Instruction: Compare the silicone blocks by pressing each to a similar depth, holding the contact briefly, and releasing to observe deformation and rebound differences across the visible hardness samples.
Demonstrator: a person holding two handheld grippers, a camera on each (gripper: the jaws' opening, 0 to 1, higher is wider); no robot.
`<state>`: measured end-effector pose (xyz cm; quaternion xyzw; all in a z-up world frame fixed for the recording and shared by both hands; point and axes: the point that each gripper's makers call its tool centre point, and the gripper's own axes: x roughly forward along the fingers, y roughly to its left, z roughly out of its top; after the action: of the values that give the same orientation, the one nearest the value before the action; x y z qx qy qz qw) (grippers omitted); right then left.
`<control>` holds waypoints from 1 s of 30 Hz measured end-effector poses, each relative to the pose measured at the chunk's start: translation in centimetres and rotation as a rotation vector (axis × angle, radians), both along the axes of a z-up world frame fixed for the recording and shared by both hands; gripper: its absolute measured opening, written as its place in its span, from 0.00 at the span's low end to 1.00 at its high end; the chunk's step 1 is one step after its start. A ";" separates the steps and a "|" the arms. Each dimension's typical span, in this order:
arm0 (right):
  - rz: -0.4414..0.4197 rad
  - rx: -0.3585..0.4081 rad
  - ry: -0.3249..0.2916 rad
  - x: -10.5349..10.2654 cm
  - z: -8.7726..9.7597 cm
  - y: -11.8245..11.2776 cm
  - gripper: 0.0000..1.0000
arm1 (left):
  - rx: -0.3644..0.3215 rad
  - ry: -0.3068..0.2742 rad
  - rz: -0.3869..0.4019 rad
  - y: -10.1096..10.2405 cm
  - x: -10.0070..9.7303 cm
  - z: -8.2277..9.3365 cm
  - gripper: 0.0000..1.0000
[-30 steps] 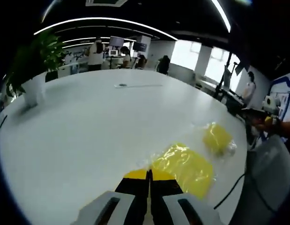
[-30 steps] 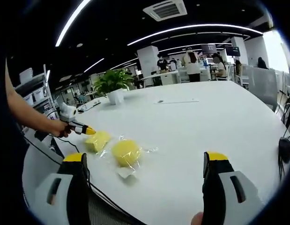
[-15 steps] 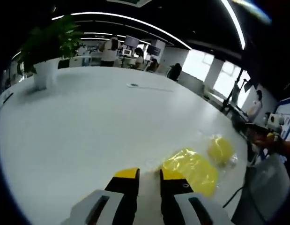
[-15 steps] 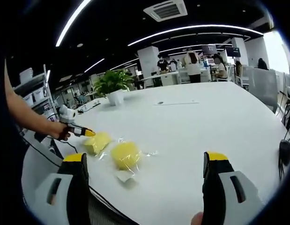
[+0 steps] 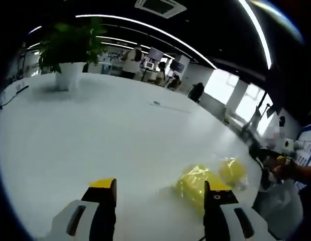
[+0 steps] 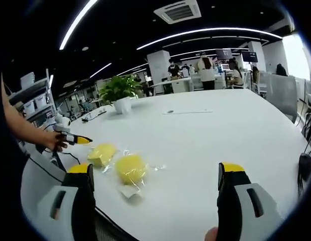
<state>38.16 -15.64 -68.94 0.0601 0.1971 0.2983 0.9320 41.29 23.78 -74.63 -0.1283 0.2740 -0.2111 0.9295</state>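
Lying on the white table [image 6: 215, 135] near its edge, two yellow silicone blocks sit side by side in clear wrap: a squarish block [image 6: 102, 153] and a rounder block [image 6: 130, 167]. Their long axes are hard to make out. In the left gripper view the left gripper [image 5: 159, 193] spreads wide, its right jaw covering part of the squarish block. The right gripper [image 6: 154, 175] gapes wide, holding nothing.

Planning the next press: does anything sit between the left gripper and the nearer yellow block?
Nothing visible does. The left gripper hangs open over bare white table, with the bagged yellow block just ahead beside one jaw tip; its clear wrapping still covers it.
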 end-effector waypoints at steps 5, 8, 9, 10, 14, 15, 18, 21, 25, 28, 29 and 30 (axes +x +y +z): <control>0.010 -0.009 -0.010 0.2 0.3 0.0 0.96 | 0.009 -0.110 0.007 0.6 -1.3 3.3 0.83; 0.014 -0.011 -0.015 0.3 0.5 -0.1 0.96 | 0.034 -0.101 -0.006 0.8 -2.8 3.9 0.91; 0.017 -0.012 -0.015 0.3 0.5 -0.1 0.96 | 0.079 -0.106 0.002 1.4 -3.1 3.9 0.96; 0.023 -0.017 -0.016 0.3 0.5 -0.1 0.96 | 0.114 -0.122 0.018 2.0 -3.3 4.3 1.00; 0.055 -0.041 -0.019 -0.2 0.4 0.1 0.97 | 0.052 -0.159 0.053 2.5 -4.5 6.3 1.00; 0.063 -0.045 -0.019 -0.3 0.4 0.1 0.97 | 0.056 -0.173 0.056 2.7 -4.8 6.7 1.00; 0.092 -0.071 -0.025 -0.6 0.3 0.1 0.97 | 0.059 -0.192 0.057 2.8 -5.6 7.6 1.00; 0.102 -0.088 -0.044 -0.8 0.6 -0.2 0.97 | 0.100 -0.198 0.043 2.6 -6.4 7.8 1.00; 0.106 -0.085 -0.037 -1.2 0.3 -0.3 0.97 | 0.097 -0.186 0.060 2.1 -7.9 7.9 1.00; 0.119 -0.091 -0.030 -1.6 0.0 0.1 0.97 | 0.052 -0.194 0.037 1.0 -8.8 8.3 1.00; 0.121 -0.090 -0.032 -1.6 0.1 0.1 0.96 | 0.064 -0.193 0.023 0.6 -9.0 8.2 1.00; 0.128 -0.078 -0.031 -1.7 0.1 0.2 0.96 | 0.085 -0.187 0.005 0.3 -9.1 7.9 1.00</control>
<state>36.45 -15.40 -68.88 0.0064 0.1977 0.3504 0.9155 32.18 24.12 -66.73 -0.0693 0.1945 -0.2078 0.9561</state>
